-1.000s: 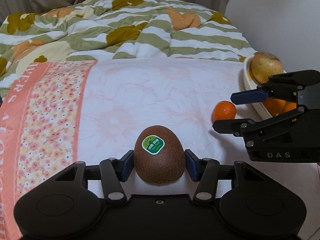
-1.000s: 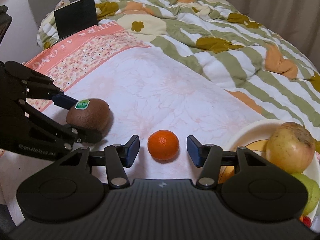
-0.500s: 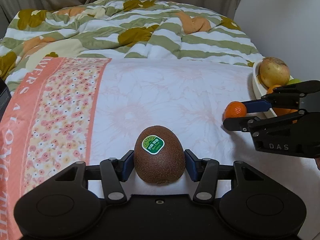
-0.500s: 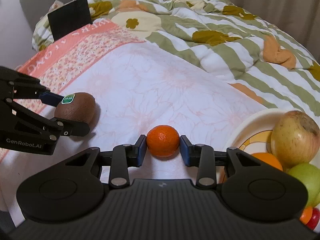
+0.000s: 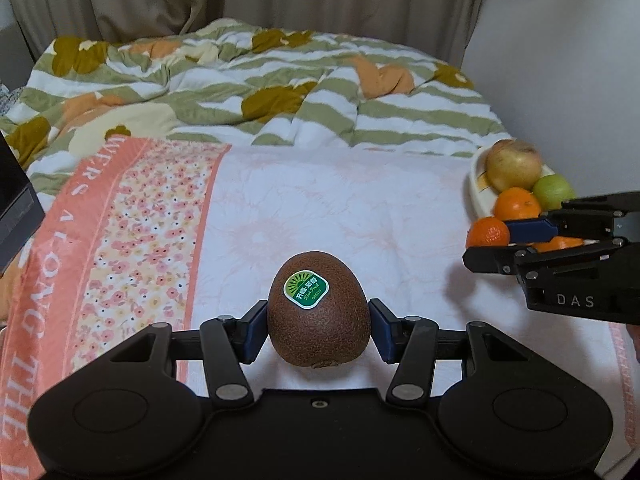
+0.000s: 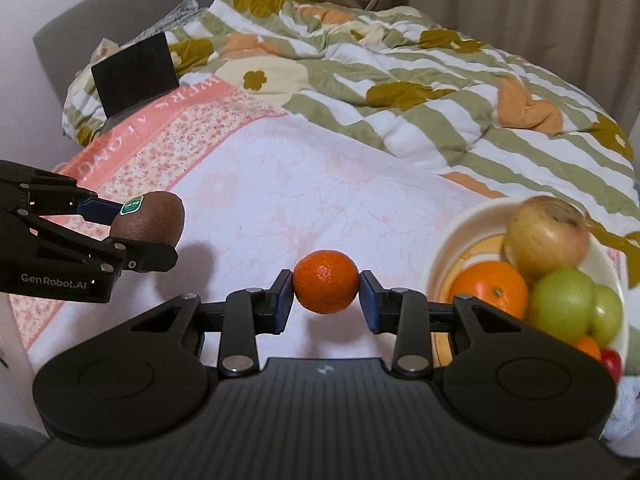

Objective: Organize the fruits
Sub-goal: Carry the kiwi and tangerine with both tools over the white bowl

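On the bed (image 5: 340, 200), the right gripper (image 6: 326, 294), a second ago spread either side of the mandarin (image 6: 326, 287), is now clamped on it and lifts it off the sheet, as the left gripper (image 5: 318, 330) lifts its clamped kiwi (image 5: 318, 316); both fruits look ready for the bowl (image 6: 452, 240). Only the right wrist view shows the bowl's full contents and both fruits' shadows below them.

One kiwi (image 5: 318, 310), one mandarin (image 6: 326, 282) in tongs, one bowl (image 6: 452, 236) holding one yellowish apple (image 6: 546, 236), one orange (image 6: 490, 286), two green fruits (image 6: 576, 306), one black box (image 6: 134, 74)
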Demonstrator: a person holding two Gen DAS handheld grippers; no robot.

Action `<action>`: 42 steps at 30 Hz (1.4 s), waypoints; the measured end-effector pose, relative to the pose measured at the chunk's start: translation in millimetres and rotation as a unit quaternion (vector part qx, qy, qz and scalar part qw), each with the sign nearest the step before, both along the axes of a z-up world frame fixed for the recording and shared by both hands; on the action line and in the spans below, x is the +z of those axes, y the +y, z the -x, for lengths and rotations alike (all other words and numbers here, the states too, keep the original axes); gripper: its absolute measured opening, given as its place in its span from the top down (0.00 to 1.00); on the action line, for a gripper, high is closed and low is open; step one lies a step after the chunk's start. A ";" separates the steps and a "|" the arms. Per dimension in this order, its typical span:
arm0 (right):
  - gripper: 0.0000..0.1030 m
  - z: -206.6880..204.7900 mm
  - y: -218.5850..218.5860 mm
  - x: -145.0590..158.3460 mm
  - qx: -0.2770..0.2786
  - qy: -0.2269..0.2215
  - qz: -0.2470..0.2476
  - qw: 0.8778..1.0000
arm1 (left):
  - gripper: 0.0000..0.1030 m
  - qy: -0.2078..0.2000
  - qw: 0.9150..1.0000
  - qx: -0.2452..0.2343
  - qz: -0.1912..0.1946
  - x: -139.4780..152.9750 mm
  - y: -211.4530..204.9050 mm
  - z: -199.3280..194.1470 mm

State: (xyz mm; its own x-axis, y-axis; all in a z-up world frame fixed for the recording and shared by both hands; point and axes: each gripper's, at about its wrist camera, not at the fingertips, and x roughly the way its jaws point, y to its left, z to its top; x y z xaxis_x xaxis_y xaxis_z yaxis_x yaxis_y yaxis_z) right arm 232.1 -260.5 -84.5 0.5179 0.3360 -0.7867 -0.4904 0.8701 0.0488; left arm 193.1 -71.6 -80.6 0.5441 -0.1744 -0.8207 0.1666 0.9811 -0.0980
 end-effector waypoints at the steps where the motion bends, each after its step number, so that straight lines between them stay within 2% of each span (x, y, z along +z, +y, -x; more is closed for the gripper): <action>1: 0.51 5.7 -3.2 4.6 -0.005 -0.002 -0.003 1.000 | 0.45 -0.005 1.000 -0.001 0.002 4.7 -1.6 3.9; 15: 0.51 83.7 -70.0 56.3 -0.050 -0.036 -0.037 0.997 | 0.45 -0.065 0.998 -0.014 0.024 64.3 -56.9 56.4; 23: 0.51 97.0 -128.7 80.7 -0.090 -0.052 -0.053 0.993 | 0.45 -0.089 0.995 -0.023 0.046 78.6 -108.7 61.8; 33: 0.51 74.3 -181.4 95.3 -0.140 -0.073 -0.056 0.986 | 0.45 -0.093 0.993 -0.050 0.046 79.1 -154.9 18.6; 42: 0.51 28.8 -207.5 78.9 -0.198 -0.061 -0.060 0.976 | 0.45 -0.063 0.994 -0.079 0.031 43.3 -174.0 -53.3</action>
